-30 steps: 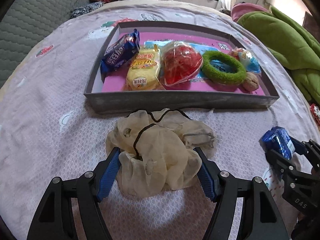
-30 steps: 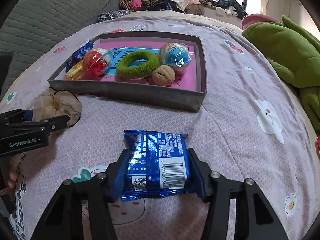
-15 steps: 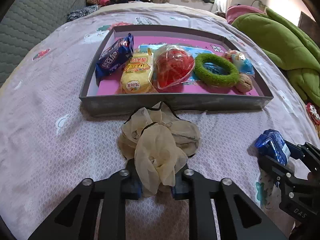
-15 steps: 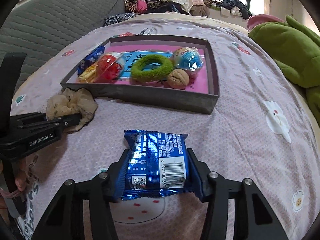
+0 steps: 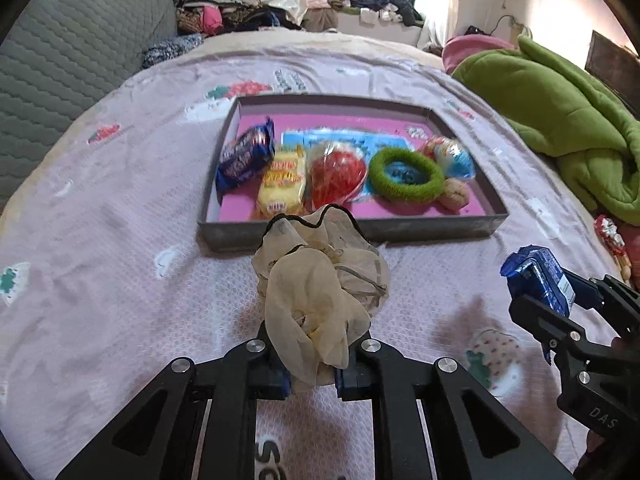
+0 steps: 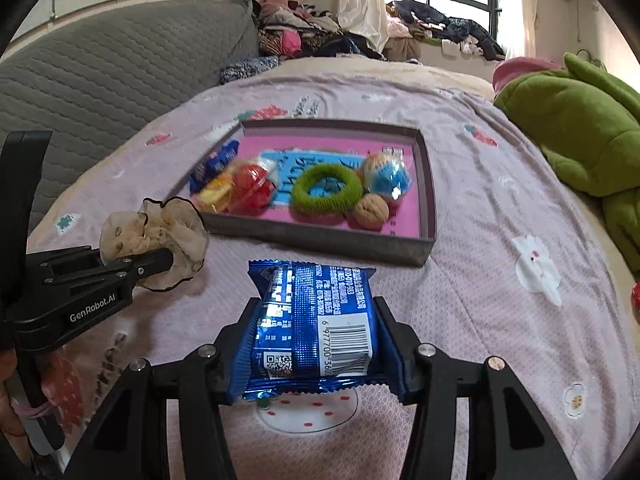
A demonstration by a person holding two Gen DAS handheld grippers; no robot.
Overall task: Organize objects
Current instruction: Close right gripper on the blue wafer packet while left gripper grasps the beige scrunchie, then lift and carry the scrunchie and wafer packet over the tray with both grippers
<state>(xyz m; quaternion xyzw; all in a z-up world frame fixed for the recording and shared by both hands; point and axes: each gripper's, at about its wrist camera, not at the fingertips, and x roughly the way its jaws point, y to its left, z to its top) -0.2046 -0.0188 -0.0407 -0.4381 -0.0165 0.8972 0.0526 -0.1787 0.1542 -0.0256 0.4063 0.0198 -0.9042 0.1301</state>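
**Both tools lifted with their loads, short of the tray's near wall**

Since a second earlier, the left tool [image 5: 310, 374] had clamped onto the cream scrunchie [image 5: 320, 280] that had lain loose between its wide jaws; its jaws now stood almost fully together, pinching the gathered fabric, which bunched up above the blue pads; both tools had risen off the bedspread [image 5: 100, 240], so the tray [image 5: 352, 232] sat farther off in each view; the right tool [image 6: 316, 340] held the blue snack packet [image 6: 312, 328] across its width, jaws partly apart and pressed on the packet's sides, much as before.

The tray lay ahead of both tools on the bed, its near wall facing them; inside, from left to right, lay a dark blue wrapper [image 5: 246, 156], a yellow packet [image 5: 282, 184], a red wrapped ball [image 5: 336, 176], a green ring [image 5: 406, 180], a walnut [image 5: 454, 198] and a blue-and-white wrapped ball [image 5: 454, 158]; the pink floor behind them was bare up to the far wall; open bedspread ran between the tools and the near wall; a green blanket [image 6: 580, 132] was heaped well to the right, clear of the tray's right edge.
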